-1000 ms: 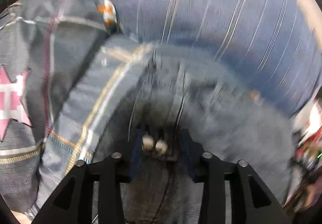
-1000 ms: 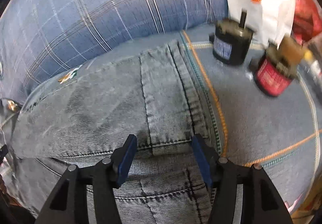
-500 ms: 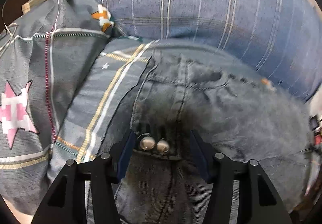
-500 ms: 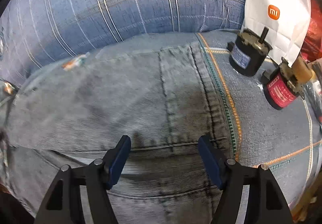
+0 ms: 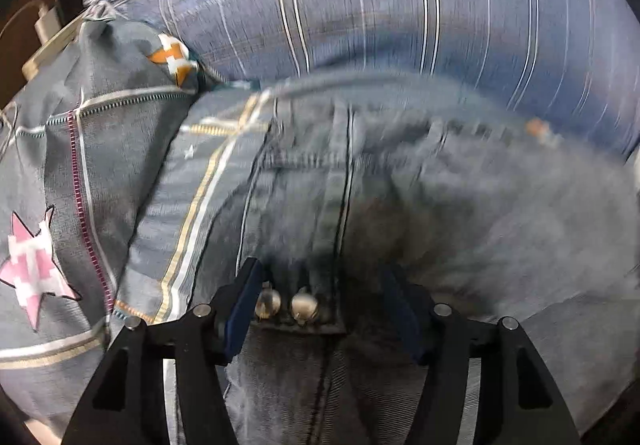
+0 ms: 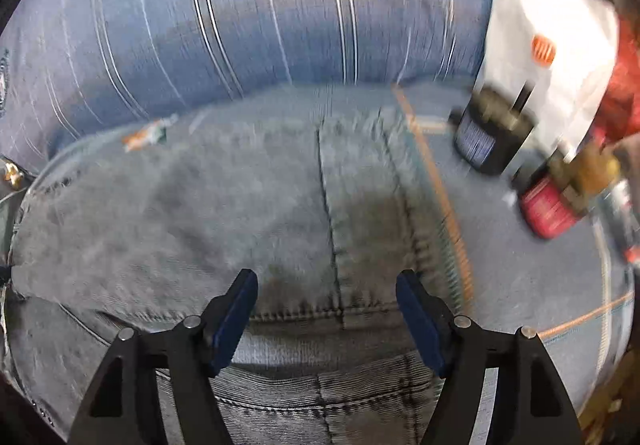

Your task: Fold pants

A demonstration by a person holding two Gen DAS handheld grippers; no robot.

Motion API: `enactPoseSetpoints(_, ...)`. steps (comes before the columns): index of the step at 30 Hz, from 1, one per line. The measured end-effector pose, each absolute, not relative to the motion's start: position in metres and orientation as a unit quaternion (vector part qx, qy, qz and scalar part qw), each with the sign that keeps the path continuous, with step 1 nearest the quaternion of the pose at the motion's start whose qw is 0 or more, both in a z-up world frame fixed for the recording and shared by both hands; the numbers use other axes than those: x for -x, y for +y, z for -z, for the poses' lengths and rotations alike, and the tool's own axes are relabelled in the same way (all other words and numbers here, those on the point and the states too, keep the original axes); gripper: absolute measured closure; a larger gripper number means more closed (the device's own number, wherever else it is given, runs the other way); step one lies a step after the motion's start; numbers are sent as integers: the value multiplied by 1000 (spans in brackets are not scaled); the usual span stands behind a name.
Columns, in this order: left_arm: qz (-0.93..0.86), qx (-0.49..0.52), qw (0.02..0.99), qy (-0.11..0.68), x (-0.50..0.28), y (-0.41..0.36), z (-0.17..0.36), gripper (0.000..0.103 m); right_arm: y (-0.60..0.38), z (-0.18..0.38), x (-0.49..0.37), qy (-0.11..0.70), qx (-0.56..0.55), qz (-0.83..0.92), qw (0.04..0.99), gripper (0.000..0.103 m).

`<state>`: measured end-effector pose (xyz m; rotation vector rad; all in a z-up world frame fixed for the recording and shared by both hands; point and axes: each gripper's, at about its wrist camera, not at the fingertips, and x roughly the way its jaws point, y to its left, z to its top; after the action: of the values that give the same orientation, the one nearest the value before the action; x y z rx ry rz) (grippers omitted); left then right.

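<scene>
Jeans [image 6: 224,213], grey denim, lie flat on the blanket [image 6: 528,285] straight ahead of both of your grippers, filling the lower middle of each wrist view. A folded layer sits on top of a lower one; its hemmed edge [image 6: 304,315] runs crosswise, from your left to your right, just in front of the fingertips. The long axis of the bundle therefore appears to lie across you, not away from you.

Left gripper [image 5: 326,303]: fingers spread wide, holding nothing, straddling the two metal buttons [image 5: 286,305] at the edge of the upper layer. The left pad stands just beside the nearer button; the right pad is well clear of the other.

Right gripper [image 6: 326,319]: fingers likewise spread wide and holding nothing, set either side of the vertical seam [image 6: 330,229] where it meets the hem.

Both tips sit equally near the same crosswise edge, one at each end of it, so neither hand leads; whether the pads touch the cloth cannot be told through the blur. Any next fold would most likely turn on this edge, each gripper taking its own end.

Beyond the jeans rises a striped pillow [image 6: 280,13]. To your right stand a black jar [image 6: 486,141], a red jar [image 6: 550,207] and a white bag [image 6: 556,13], near but apart from the denim. To your left lies a star-patched cushion [image 5: 60,205].
</scene>
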<state>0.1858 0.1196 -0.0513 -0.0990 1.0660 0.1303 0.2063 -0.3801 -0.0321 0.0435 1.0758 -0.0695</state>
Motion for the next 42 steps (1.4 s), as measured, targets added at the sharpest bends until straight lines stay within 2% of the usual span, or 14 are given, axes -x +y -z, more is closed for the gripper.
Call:
enactPoseSetpoints(2, -67, 64, 863, 497, -185, 126, 48, 40, -377, 25, -206, 490, -26, 26, 871, 27)
enactPoseSetpoints(4, -74, 45, 849, 521, -191, 124, 63, 39, -373, 39, -216, 511, -23, 30, 859, 26)
enactPoseSetpoints(5, -75, 18, 833, 547, -196, 120, 77, 36, -371, 60, -223, 546, -11, 38, 837, 25)
enactPoseSetpoints(7, -79, 8, 844, 530, -194, 118, 74, 34, -373, 57, -218, 530, 1, 44, 847, 23)
enactPoseSetpoints(9, -70, 30, 849, 522, -190, 121, 63, 34, -370, 51, -216, 541, -12, 37, 840, 23)
enactPoseSetpoints(15, -52, 120, 871, 473, -192, 153, 34, 34, -347, 25, -218, 504, -12, -3, 863, 22)
enactPoseSetpoints(18, -40, 177, 855, 486, -217, 179, 41, 34, -344, 60, -231, 565, -5, -7, 825, 16)
enactPoseSetpoints(26, -13, 257, 820, 511, -291, 203, 65, 35, -382, 10, -220, 514, -98, -16, 852, 16)
enactPoseSetpoints(30, -21, 267, 808, 525, -311, 208, 77, 35, -406, 4, -224, 504, -117, -11, 856, 16)
enactPoseSetpoints(32, -20, 268, 807, 526, -317, 208, 80, 36, -411, 1, -226, 500, -116, -9, 858, 16)
enactPoseSetpoints(34, -17, 271, 805, 527, -322, 208, 82, 41, -415, 2, -231, 498, -115, -8, 859, 16)
enactPoseSetpoints(42, -19, 272, 795, 541, -331, 208, 96, 45, -431, 16, -276, 492, -152, -15, 857, 17)
